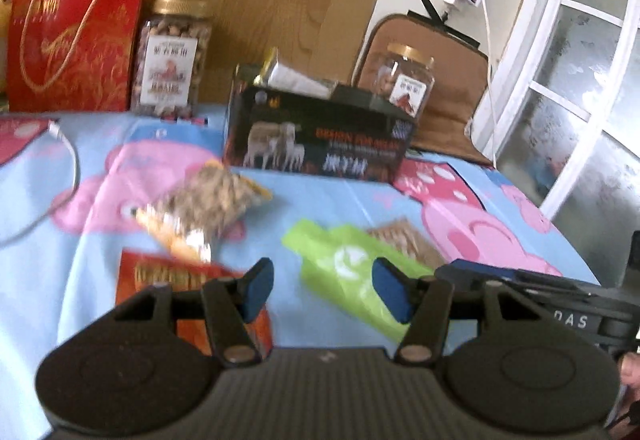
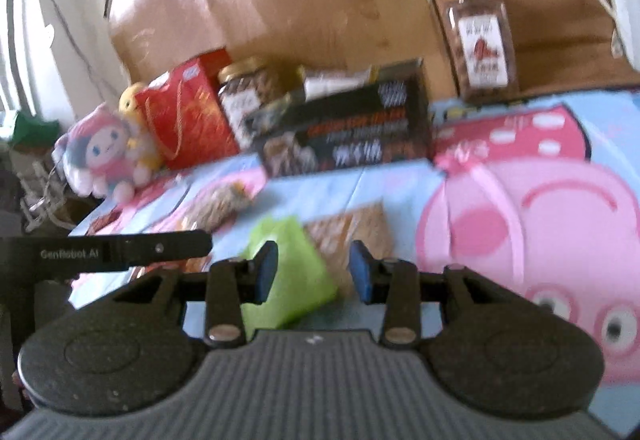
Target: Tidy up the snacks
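Two grippers hang above the table, both with the jaws spread and nothing between them. The left gripper point(image 1: 323, 290) has the green packet point(image 1: 352, 272) just ahead of its right pad and a red-orange packet point(image 1: 176, 276) under its left finger. Further ahead on the left lies a clear bag of brown snacks point(image 1: 212, 196). The right gripper point(image 2: 314, 272) points at the same green packet point(image 2: 288, 272), which lies between and just beyond its pads, with a flat cracker pack point(image 2: 352, 232) touching it behind.

Beyond the loose packets stands the open black box point(image 1: 320, 136), where some packets already stick out; it seems to be the place for collecting. Behind it stand two jars with gold lids point(image 1: 172, 60) and a red gift bag point(image 1: 76, 40).

To do this step well, I think only one gripper should take the green packet. It should come down low, close on the packet's edge and not also catch the cracker pack. The pictures are blurred, so the exact overlap I cannot tell.
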`<action>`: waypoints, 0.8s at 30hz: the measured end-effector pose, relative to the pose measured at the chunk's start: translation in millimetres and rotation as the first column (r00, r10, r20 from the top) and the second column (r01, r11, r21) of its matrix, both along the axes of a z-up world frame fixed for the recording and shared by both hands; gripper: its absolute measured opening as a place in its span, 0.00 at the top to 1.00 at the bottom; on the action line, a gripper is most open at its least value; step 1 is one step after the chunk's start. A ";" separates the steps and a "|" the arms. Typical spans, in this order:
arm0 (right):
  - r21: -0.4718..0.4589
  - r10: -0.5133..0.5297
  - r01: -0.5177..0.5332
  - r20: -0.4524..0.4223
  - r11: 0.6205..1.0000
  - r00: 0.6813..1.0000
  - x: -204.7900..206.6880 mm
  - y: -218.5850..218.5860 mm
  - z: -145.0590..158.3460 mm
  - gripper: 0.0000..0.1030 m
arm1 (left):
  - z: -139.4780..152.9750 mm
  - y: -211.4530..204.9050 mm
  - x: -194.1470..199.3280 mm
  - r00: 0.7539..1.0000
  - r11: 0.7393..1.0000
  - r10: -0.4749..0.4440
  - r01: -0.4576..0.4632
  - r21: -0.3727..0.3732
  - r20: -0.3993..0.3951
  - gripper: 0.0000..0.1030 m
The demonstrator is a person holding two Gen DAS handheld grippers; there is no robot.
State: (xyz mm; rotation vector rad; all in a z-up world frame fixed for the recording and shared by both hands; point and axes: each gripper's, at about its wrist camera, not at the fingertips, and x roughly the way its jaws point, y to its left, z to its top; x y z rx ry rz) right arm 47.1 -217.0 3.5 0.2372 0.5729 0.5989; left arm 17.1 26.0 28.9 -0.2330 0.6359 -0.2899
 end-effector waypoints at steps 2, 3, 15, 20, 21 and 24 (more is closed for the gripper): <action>0.003 0.008 -0.008 -0.019 1.000 1.000 -5.1 -0.6 -4.0 0.59 | -5.2 0.0 -5.1 1.000 1.000 0.001 -0.001 0.000 -0.014 0.46; -0.006 0.007 -0.007 -0.029 1.000 1.000 -5.7 0.7 -6.1 0.59 | -8.1 0.6 -5.7 1.000 1.000 0.001 -0.001 -0.006 -0.025 0.46; -0.056 0.244 -0.246 -0.034 0.968 0.969 -40.8 35.9 -0.6 0.74 | -11.4 9.1 -16.9 0.998 0.999 0.024 -0.026 -0.028 -0.056 0.46; -0.105 0.201 -0.200 0.001 0.974 0.980 -40.9 33.5 1.7 0.73 | -12.7 4.0 -19.1 0.998 0.999 0.037 -0.037 0.005 -0.052 0.46; -0.109 0.187 -0.185 0.012 0.977 0.982 -40.9 29.8 1.5 0.71 | -12.7 2.7 -19.8 0.998 0.999 0.041 -0.041 0.013 -0.051 0.46; -0.106 0.141 -0.136 0.042 0.985 0.989 -40.9 18.8 2.5 0.69 | -13.1 -2.8 -22.5 0.997 0.998 0.057 -0.055 0.044 -0.043 0.46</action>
